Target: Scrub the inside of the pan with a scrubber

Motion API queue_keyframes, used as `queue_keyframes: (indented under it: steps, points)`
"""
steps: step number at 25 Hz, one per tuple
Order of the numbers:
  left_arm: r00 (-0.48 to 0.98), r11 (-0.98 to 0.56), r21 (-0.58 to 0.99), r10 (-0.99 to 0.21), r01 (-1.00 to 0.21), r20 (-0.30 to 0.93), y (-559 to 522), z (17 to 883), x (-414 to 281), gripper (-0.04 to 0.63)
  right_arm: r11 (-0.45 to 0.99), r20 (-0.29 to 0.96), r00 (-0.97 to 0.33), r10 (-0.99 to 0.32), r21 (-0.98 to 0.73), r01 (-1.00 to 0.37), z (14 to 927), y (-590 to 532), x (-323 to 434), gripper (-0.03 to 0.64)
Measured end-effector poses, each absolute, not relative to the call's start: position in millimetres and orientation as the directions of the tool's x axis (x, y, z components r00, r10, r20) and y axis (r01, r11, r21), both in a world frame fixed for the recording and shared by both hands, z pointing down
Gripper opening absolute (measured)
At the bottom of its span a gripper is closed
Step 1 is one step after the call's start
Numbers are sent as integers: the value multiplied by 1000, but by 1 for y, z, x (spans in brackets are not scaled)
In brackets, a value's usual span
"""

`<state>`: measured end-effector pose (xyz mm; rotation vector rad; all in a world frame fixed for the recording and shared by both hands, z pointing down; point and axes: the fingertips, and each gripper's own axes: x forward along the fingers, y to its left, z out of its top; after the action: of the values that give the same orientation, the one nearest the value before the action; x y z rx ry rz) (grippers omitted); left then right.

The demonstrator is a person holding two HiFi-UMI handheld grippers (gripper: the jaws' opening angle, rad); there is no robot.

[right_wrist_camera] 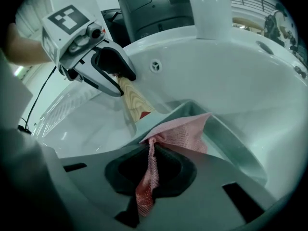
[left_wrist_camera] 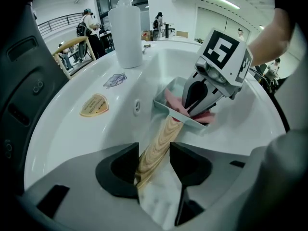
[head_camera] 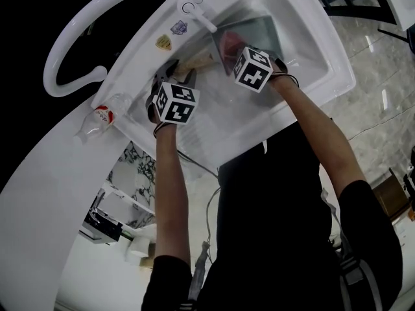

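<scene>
A square grey pan (head_camera: 254, 30) with a wooden handle (head_camera: 202, 59) lies in the white sink (head_camera: 324, 57). My left gripper (left_wrist_camera: 154, 154) has the handle (left_wrist_camera: 161, 139) between its jaws; the handle rests against the left jaw and a gap shows at the right one, so it is open. My right gripper (right_wrist_camera: 151, 150) is shut on a pink mesh scrubber (right_wrist_camera: 185, 131), which hangs over the pan's near wall (right_wrist_camera: 233, 141) into the pan. In the left gripper view the right gripper (left_wrist_camera: 193, 110) points down into the pan (left_wrist_camera: 163, 104). The right gripper view shows the left gripper (right_wrist_camera: 120, 84) at the handle's end (right_wrist_camera: 134, 102).
A curved white faucet (head_camera: 117, 11) arches over the sink's back edge. A clear plastic bottle (head_camera: 102, 115) lies on the counter left of the sink. A white column (left_wrist_camera: 126, 32) and two stickers (left_wrist_camera: 94, 105) sit on the sink rim. People stand far behind.
</scene>
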<state>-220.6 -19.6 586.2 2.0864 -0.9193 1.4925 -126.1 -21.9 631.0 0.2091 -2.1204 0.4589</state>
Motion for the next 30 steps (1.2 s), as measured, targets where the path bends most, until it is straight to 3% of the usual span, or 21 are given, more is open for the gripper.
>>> queue_keyframes:
  steps: [6,17,30]
  points:
    - [213,-708,-43,-269,-705,939,-19,586,-220,206,926,818,-575,-15,-206,-317,638,-31,-134,38]
    - [197,-715,-42,-248,-698,948,-19,588,-220,206,876,793,-572,-210,-108,-471,636,-87,-143,37]
    - [188,-705,-43,-246,-707,951,-20,589,-220,206,850,836,-429,-341,80,-521,641,-106,-115,35]
